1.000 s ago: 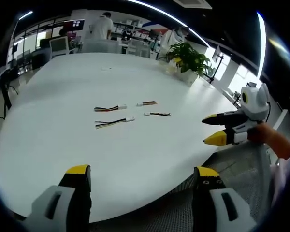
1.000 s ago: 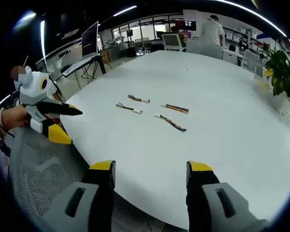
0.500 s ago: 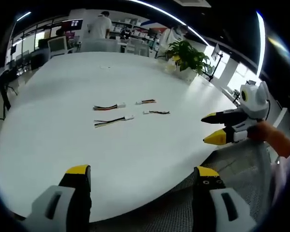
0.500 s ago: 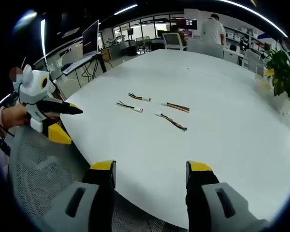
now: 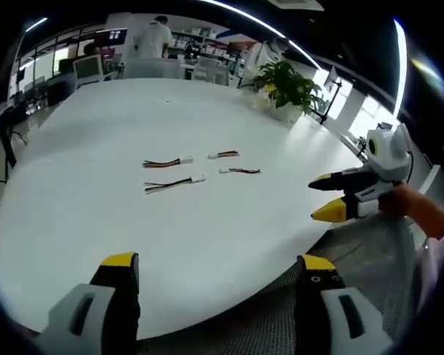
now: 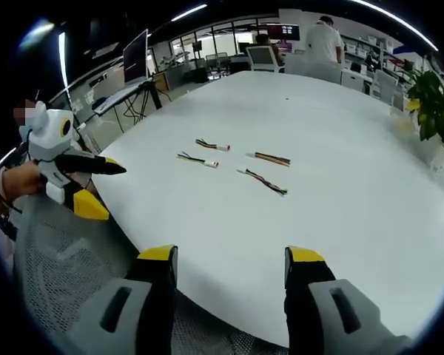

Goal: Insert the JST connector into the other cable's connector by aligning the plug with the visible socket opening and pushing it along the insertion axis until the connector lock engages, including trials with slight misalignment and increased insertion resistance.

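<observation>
Toward the middle of the large white oval table (image 5: 96, 214), well back from its near edge, four short multicoloured wire leads with small white JST connectors (image 5: 175, 185) lie apart, none joined. Nothing is done yet, I judge: picking, aligning and pushing all remain. Both the left gripper (image 5: 214, 270) and the right gripper (image 6: 229, 262) hang empty at the near edge, jaws spread. No writing is legible.

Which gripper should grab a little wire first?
Hard to call: both grippers, left and right, are open, empty and off the table edge. The four cables lie about equally far from each.
</observation>
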{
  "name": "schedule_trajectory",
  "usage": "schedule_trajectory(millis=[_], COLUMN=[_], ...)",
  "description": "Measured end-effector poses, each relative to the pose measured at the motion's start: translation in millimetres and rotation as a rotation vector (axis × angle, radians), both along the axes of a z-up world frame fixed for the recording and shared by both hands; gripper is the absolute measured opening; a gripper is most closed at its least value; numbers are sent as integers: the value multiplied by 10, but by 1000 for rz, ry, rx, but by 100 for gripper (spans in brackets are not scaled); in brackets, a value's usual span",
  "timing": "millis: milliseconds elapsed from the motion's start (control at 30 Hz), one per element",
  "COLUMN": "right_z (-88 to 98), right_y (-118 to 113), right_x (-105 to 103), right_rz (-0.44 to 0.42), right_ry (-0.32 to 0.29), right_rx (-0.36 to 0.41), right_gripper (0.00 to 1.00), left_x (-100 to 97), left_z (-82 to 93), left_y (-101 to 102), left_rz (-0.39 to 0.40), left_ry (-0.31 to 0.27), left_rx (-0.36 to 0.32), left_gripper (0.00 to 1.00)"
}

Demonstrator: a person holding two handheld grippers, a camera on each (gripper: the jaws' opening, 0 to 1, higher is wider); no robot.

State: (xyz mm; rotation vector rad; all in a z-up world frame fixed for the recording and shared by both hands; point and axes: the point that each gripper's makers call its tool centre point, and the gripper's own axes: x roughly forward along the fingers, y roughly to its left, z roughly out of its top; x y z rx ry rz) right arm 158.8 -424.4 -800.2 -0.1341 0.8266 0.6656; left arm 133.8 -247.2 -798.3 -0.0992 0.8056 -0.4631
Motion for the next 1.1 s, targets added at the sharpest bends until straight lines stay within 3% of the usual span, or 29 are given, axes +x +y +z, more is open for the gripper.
schedule_trajectory(millis=[633, 933, 1100], right_z=[24, 53, 213], right_y=[20, -13, -27], right_x=[-9, 31, 141], right_rz=[13, 36, 53], right_ry=[-6, -1, -38], right_rx=[4, -15, 7], right_gripper=[54, 51, 50], left_x=[32, 111, 185], left_z=[21, 171, 301], left_y=[10, 14, -6], left_rz=[17, 10, -25], left_ry=[1, -35, -74], left_rx=[-18, -13, 1], left_gripper=[84, 82, 81])
